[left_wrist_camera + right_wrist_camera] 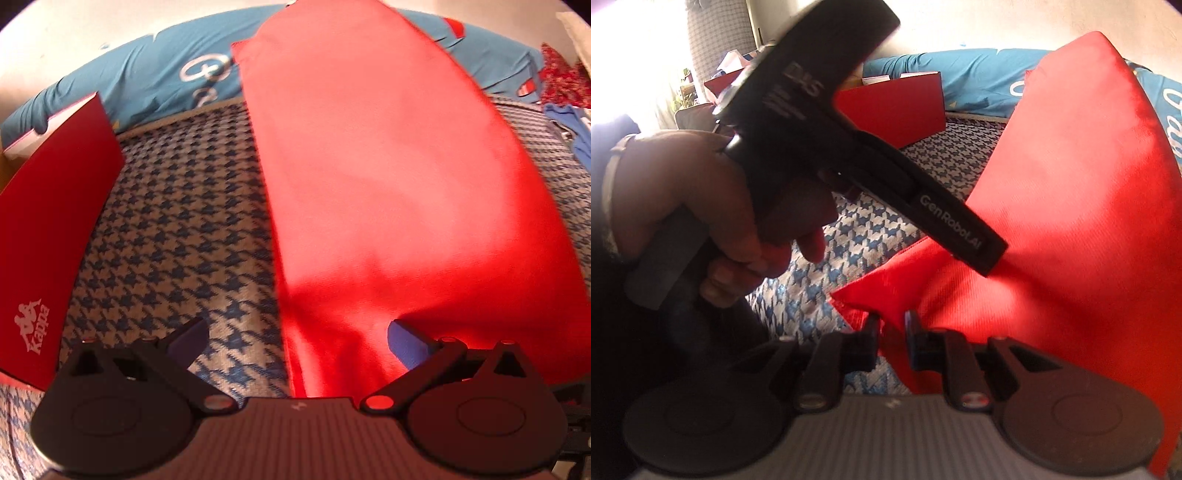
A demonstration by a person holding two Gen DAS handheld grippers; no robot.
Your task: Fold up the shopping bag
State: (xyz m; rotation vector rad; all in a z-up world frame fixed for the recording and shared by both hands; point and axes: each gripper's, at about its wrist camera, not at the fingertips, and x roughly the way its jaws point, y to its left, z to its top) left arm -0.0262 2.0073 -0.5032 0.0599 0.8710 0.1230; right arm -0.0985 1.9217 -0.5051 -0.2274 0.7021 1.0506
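Firstly, in the left wrist view, the red shopping bag (388,184) is seen stretched from the top centre down to the lower right over a houndstooth blanket (177,229). The left gripper (295,343) is spread wide along the bottom edge, the bag's near end lying between its fingers, unpinched. A red box (48,236) is seen at the left, a blue pillow (147,77) behind.

Next, in the right wrist view, the right gripper (892,325) is closed on a corner of the bag (1071,203) at bottom centre. The left hand (713,206) is seen at the left, wrapped around its tool's handle.
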